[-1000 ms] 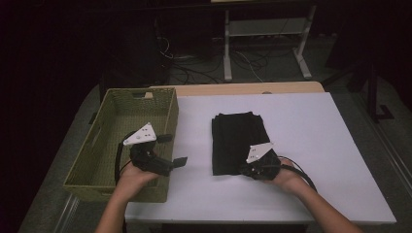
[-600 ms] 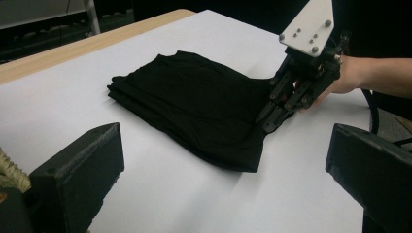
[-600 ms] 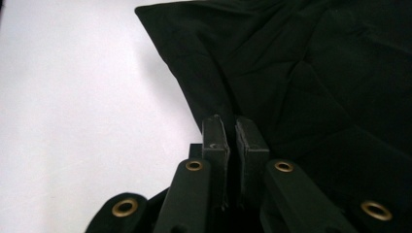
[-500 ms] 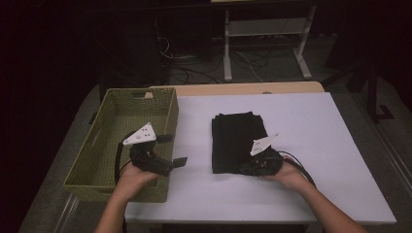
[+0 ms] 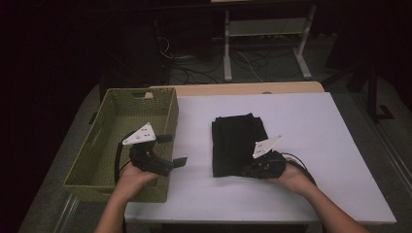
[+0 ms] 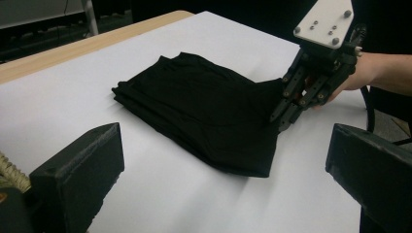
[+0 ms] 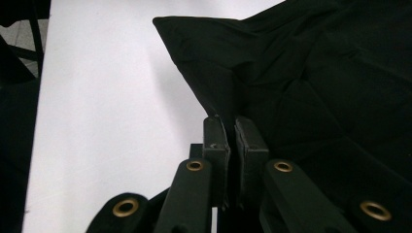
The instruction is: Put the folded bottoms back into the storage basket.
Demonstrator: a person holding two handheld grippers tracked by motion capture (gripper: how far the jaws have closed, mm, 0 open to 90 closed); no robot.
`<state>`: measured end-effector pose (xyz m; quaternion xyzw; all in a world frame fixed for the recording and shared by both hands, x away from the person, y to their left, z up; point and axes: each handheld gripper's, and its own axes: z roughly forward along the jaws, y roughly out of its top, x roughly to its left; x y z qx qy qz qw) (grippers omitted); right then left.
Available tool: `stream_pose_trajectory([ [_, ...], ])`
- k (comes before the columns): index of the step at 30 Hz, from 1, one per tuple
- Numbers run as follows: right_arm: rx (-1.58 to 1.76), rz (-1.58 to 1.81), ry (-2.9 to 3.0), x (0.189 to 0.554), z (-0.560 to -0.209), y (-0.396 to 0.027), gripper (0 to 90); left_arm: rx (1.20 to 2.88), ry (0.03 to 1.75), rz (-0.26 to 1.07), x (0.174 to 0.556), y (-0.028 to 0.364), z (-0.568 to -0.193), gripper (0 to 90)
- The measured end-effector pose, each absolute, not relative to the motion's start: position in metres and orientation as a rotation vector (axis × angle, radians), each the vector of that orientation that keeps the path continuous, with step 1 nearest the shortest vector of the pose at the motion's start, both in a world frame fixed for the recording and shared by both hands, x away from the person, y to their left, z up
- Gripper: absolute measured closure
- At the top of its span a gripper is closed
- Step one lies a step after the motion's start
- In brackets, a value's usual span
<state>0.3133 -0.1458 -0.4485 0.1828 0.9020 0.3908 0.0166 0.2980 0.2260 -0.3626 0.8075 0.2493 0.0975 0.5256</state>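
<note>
A folded black cloth lies in the middle of the white table. My right gripper is at its near right corner, shut on a fold of the fabric. In the right gripper view, the jaws pinch the cloth edge between them. The left gripper view shows that corner of the cloth pulled up a little toward the right gripper. My left gripper hangs over the basket's right rim, open and with nothing between its jaws, pointing toward the cloth.
A woven green basket stands at the table's left edge. A wooden strip runs along the far edge of the table. Beyond it, a metal stand and cables lie on the dark floor.
My right gripper has shifted slightly to the right and tipped up at the cloth's near corner. The left gripper has stayed put.
</note>
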Motion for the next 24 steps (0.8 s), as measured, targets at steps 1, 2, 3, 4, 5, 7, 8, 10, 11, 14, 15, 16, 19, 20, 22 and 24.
stream_pose_trajectory([
  [1,0.565,1.216,2.803,0.312,-0.448,-0.146,84.0,1.930,0.596,0.233,0.298,0.226,-0.363,0.4],
  [2,0.569,1.214,2.806,0.310,-0.447,-0.146,84.0,1.931,0.596,0.233,0.298,0.226,-0.363,0.4],
  [3,0.571,1.214,2.806,0.308,-0.446,-0.146,84.0,1.931,0.596,0.233,0.298,0.226,-0.363,0.5],
  [4,0.576,1.222,2.805,0.305,-0.446,-0.146,84.0,1.931,0.596,0.233,0.298,0.226,-0.363,0.5],
  [5,0.581,1.228,2.806,0.304,-0.445,-0.147,83.9,1.930,0.596,0.233,0.298,0.226,-0.363,0.5],
  [7,0.578,1.225,2.813,0.300,-0.445,-0.147,83.9,1.930,0.597,0.231,0.298,0.226,-0.363,0.5],
  [8,0.577,1.224,2.812,0.298,-0.445,-0.147,83.9,1.930,0.597,0.232,0.298,0.226,-0.363,0.4],
  [10,0.588,1.217,2.812,0.293,-0.445,-0.148,83.9,1.929,0.596,0.232,0.298,0.226,-0.362,0.4],
  [11,0.588,1.216,2.813,0.291,-0.444,-0.148,83.8,1.929,0.596,0.232,0.298,0.226,-0.362,0.4],
  [14,0.599,1.215,2.814,0.285,-0.444,-0.148,83.8,1.928,0.596,0.230,0.298,0.226,-0.362,0.5],
  [15,0.599,1.219,2.816,0.282,-0.444,-0.148,83.8,1.928,0.596,0.230,0.298,0.226,-0.362,0.4],
  [16,0.600,1.219,2.817,0.281,-0.444,-0.148,83.7,1.930,0.596,0.229,0.298,0.226,-0.362,0.4],
  [19,0.606,1.225,2.816,0.274,-0.445,-0.147,83.6,1.931,0.594,0.230,0.298,0.226,-0.362,0.5],
  [20,0.603,1.224,2.819,0.272,-0.445,-0.147,83.7,1.930,0.593,0.229,0.298,0.226,-0.362,0.5],
  [22,0.605,1.229,2.825,0.268,-0.445,-0.146,83.6,1.928,0.592,0.227,0.298,0.226,-0.362,0.5],
  [24,0.604,1.228,2.832,0.265,-0.446,-0.146,83.6,1.929,0.592,0.226,0.298,0.226,-0.362,0.5],
])
